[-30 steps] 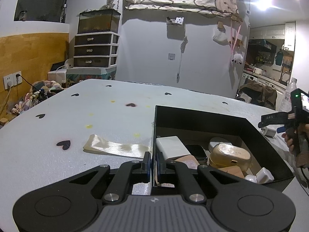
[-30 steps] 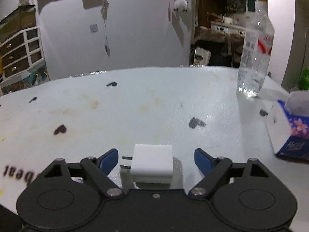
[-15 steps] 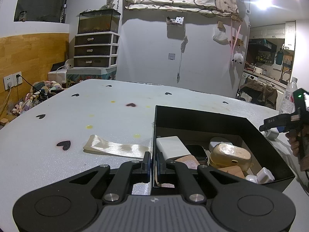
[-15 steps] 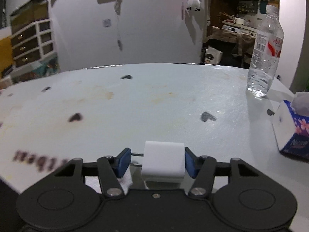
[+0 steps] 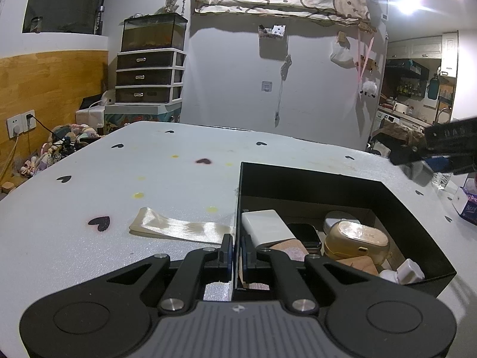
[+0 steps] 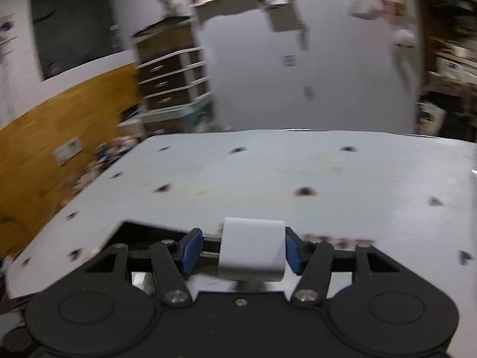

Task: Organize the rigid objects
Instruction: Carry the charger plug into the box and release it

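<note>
A black open box [image 5: 414,208] sits on the white table and holds a white power bank [image 5: 265,223], a smartwatch [image 5: 304,234], a gold earbud case [image 5: 356,240] and a white plug [image 5: 410,271]. My left gripper [image 5: 236,252] is shut on the box's near left wall. My right gripper [image 6: 243,246] is shut on a white charger cube [image 6: 252,246], held in the air above the table; a corner of the box [image 6: 155,232] lies just below it. The right gripper also shows in the left wrist view [image 5: 441,152], above the box's far right corner.
A cream ribbon [image 5: 179,226] lies flat on the table left of the box. A tissue box [image 5: 468,205] and a water bottle [image 5: 442,180] stand at the table's right edge. The table [image 5: 134,179] carries heart marks and stains.
My right gripper closed on the white charger cube, lifted it off the table and swung left toward the box. My left gripper has kept still on the box wall.
</note>
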A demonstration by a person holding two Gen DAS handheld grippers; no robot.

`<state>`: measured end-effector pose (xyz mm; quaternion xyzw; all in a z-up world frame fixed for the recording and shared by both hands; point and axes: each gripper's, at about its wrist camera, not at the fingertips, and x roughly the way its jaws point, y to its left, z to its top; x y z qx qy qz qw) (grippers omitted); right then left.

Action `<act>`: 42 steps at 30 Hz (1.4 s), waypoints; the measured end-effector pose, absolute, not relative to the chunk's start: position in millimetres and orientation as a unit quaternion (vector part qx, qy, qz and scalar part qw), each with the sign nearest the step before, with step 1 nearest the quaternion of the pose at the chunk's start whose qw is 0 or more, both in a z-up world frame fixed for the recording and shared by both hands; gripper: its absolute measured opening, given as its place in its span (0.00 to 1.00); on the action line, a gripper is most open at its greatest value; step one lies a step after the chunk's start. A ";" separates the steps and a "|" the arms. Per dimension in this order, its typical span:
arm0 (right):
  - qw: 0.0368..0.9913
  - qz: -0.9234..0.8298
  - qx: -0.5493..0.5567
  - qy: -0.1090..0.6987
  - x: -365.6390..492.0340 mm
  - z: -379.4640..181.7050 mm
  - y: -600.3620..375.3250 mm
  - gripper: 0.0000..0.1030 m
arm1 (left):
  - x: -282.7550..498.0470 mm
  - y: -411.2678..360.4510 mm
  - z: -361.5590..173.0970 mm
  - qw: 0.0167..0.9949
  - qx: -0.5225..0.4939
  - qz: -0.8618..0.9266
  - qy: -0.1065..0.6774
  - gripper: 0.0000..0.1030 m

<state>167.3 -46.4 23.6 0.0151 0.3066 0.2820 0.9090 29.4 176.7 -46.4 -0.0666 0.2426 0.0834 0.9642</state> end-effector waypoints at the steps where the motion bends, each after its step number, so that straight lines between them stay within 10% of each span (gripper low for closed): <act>1: 0.907 0.290 0.005 0.306 164.0 23.1 -35.9 0.57 | 29.5 176.9 -46.5 0.964 -0.067 0.083 0.242 0.05; 42: 0.882 0.300 -0.040 0.360 168.9 -18.1 55.0 0.71 | 26.4 179.0 -48.2 0.965 -0.070 0.078 0.239 0.05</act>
